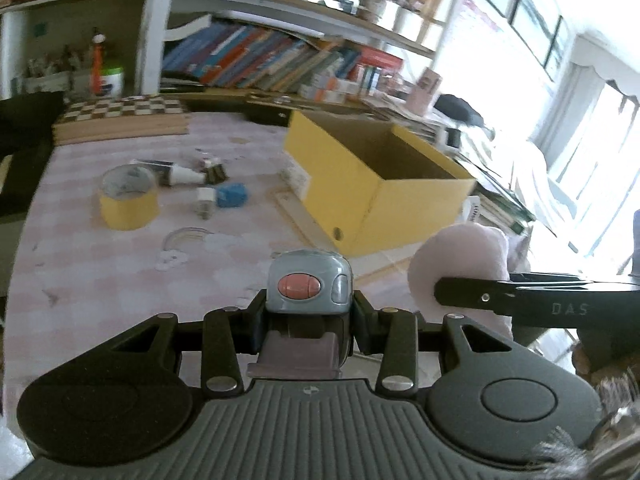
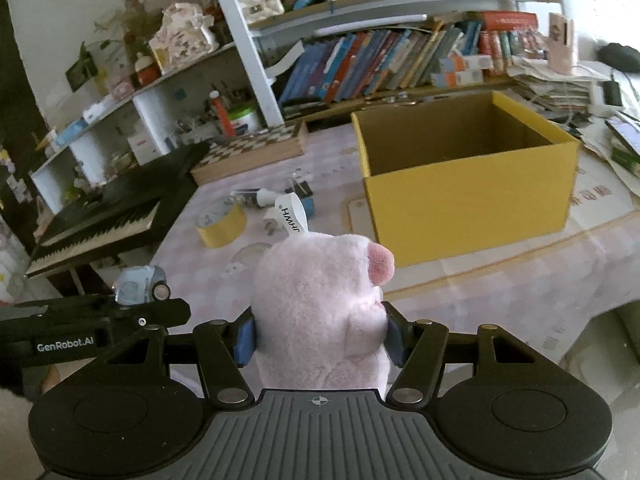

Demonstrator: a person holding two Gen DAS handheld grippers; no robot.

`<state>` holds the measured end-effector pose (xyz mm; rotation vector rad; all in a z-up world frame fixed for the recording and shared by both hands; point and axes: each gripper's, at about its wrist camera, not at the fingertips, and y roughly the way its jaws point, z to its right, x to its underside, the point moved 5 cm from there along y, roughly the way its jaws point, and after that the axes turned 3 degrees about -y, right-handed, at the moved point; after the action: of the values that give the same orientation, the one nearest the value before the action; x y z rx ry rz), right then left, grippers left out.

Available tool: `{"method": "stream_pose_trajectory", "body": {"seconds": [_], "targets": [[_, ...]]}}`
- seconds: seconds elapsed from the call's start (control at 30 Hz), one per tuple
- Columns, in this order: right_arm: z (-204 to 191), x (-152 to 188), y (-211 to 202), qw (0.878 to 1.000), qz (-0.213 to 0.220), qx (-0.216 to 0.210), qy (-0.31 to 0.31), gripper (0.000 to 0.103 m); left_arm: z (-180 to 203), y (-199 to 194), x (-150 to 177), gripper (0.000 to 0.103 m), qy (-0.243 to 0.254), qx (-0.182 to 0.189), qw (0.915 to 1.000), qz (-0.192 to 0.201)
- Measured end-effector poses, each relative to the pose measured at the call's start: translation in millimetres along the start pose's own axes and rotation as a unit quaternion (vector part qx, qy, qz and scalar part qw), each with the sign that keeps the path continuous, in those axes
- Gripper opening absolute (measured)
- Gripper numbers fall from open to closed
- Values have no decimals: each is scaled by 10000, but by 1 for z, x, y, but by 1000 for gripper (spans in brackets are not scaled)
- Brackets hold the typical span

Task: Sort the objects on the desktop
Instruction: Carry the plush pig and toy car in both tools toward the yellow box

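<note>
My left gripper (image 1: 310, 312) is shut on a grey-blue toy car (image 1: 309, 287) with a red oval on its end, held above the table's near edge. My right gripper (image 2: 320, 336) is shut on a pink plush pig (image 2: 324, 304) with a white tag; the plush also shows at the right of the left wrist view (image 1: 460, 264). The toy car shows at the left of the right wrist view (image 2: 138, 280). An open yellow cardboard box (image 2: 468, 196) stands on the table beyond both grippers; it also shows in the left wrist view (image 1: 372, 184).
On the pink checked tablecloth (image 1: 100, 272) lie a yellow tape roll (image 1: 128, 200), a blue block with a white plug (image 1: 224, 196) and small brushes (image 1: 192, 174). A chessboard box (image 1: 120, 118) sits at the back. A keyboard piano (image 2: 108, 216) stands left. Bookshelves (image 2: 400, 60) lie behind.
</note>
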<state>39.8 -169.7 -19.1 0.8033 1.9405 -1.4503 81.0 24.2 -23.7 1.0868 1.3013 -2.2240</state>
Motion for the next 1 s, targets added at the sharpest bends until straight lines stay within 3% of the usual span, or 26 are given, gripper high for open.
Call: {"method": "stream_pose_trajectory", "body": {"seconds": [0.57, 1.0], "targets": [[40, 36, -54, 9955, 104, 735, 595, 62, 73, 26, 19, 38, 571, 1021, 9922, -442], [61, 52, -74, 9886, 110, 1113, 1006, 62, 107, 36, 27, 38, 967, 1496, 9817, -678]]}}
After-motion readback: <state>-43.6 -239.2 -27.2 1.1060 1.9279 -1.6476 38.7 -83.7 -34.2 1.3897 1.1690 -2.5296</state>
